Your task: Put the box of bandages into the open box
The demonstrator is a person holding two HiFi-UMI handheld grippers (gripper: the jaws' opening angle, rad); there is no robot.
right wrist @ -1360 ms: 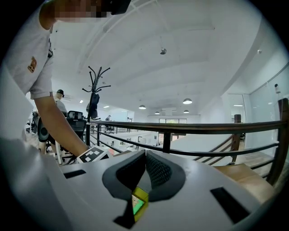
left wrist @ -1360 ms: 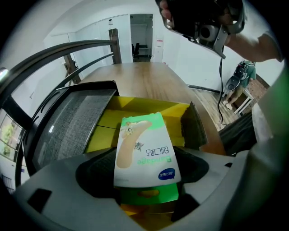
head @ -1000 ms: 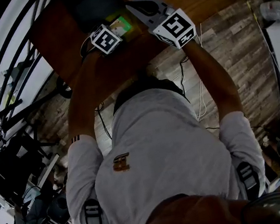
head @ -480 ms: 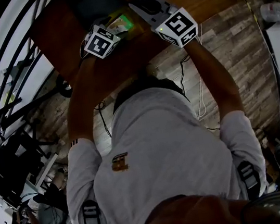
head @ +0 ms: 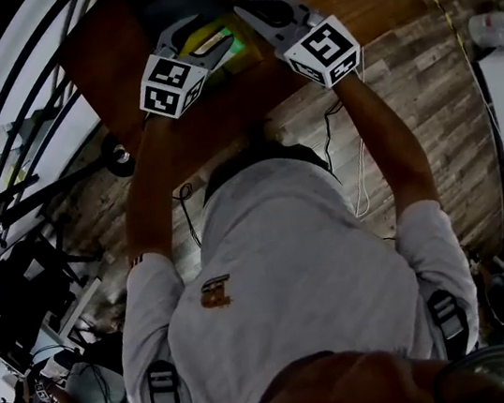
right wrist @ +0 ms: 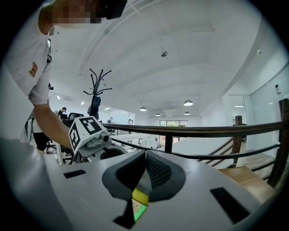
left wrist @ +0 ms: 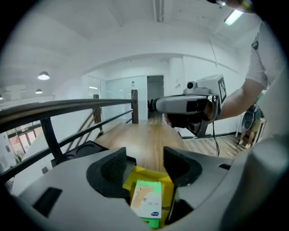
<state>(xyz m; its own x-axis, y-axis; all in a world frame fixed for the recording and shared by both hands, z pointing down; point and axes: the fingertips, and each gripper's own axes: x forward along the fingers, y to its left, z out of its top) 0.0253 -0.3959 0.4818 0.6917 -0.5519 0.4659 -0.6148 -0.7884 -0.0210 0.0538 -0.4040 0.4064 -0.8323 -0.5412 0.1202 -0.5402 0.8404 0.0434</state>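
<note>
Closing, my left gripper's (left wrist: 144,159) wide jaws straddled the bandage box (left wrist: 146,203) in the yellow open box (left wrist: 168,181); my right gripper's (right wrist: 145,155) jaws met tip to tip.

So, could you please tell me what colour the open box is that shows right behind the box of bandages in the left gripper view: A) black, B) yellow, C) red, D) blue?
B: the open box showing behind and beside the white-and-green box of bandages is plainly yellow.
</note>
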